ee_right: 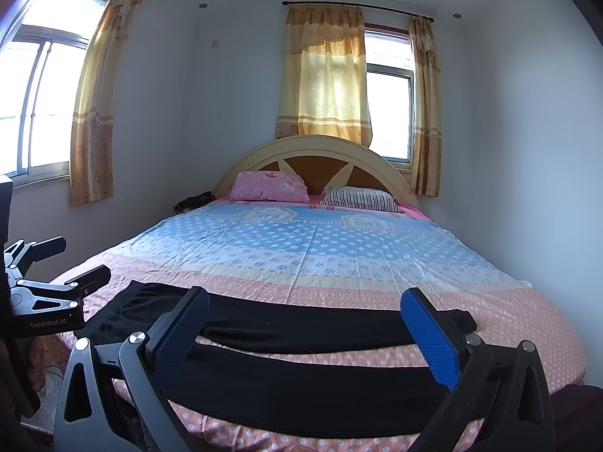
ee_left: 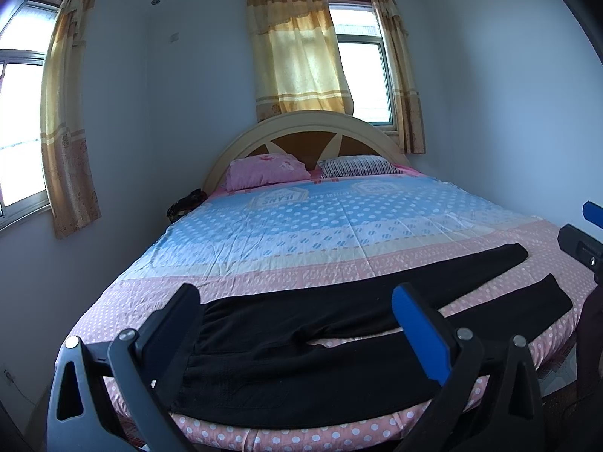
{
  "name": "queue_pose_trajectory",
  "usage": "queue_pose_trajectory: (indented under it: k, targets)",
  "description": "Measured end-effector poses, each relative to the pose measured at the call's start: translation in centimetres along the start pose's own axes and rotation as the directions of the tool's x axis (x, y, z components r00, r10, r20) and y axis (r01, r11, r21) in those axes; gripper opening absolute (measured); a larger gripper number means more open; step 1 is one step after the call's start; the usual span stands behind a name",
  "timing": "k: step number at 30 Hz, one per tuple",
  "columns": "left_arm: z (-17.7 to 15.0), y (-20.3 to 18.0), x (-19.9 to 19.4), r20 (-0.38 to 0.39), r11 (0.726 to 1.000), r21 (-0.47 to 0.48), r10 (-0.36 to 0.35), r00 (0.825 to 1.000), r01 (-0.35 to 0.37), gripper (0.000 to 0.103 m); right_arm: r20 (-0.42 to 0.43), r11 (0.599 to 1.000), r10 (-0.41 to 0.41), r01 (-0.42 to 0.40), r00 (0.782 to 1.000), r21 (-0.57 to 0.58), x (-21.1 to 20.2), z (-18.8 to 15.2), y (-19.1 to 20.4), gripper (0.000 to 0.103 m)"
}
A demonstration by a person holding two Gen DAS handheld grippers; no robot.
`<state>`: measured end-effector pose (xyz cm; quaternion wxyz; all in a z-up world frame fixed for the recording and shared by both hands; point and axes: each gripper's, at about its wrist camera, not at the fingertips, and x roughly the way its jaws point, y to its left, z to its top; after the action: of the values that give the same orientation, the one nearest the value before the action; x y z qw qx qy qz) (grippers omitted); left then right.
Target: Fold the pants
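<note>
The left gripper hangs above the near edge of the bed with its jaws spread wide and nothing between them. One finger rises at 7 o'clock in its own view, and the other, with a blue pad, rises at 5 o'clock. Under them lies the waist end of the black pants. They are spread flat across the foot of the bed, with the two legs running off toward 3 o'clock and parted by a strip of sheet.

The right gripper is likewise wide open and empty (both blue pads face inward). It is poised over the leg end of the pants. From this camera the near leg crosses the frame at 6 o'clock, the far leg lies just behind it, and the waist sits toward 9 o'clock, where the left gripper also shows at the frame's edge.

Beyond the pants, the dotted pink and blue bedsheet stretches toward 12 o'clock. At its far end a pink pillow and a striped pillow rest against the arched headboard. Yellow curtains hang at the window behind it.
</note>
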<state>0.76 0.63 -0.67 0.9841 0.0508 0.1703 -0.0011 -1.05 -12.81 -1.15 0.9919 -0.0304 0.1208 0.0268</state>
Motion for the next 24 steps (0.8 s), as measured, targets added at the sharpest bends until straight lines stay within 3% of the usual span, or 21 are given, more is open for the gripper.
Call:
queue_pose_trajectory:
  k: [24]
  targets:
    - [-0.09, -0.16, 0.11, -0.002, 1.0, 0.0, 0.002, 1.0, -0.002, 0.103, -0.027, 1.0, -0.004, 0.003, 1.0, -0.01, 0.7, -0.7, 0.15, 0.102]
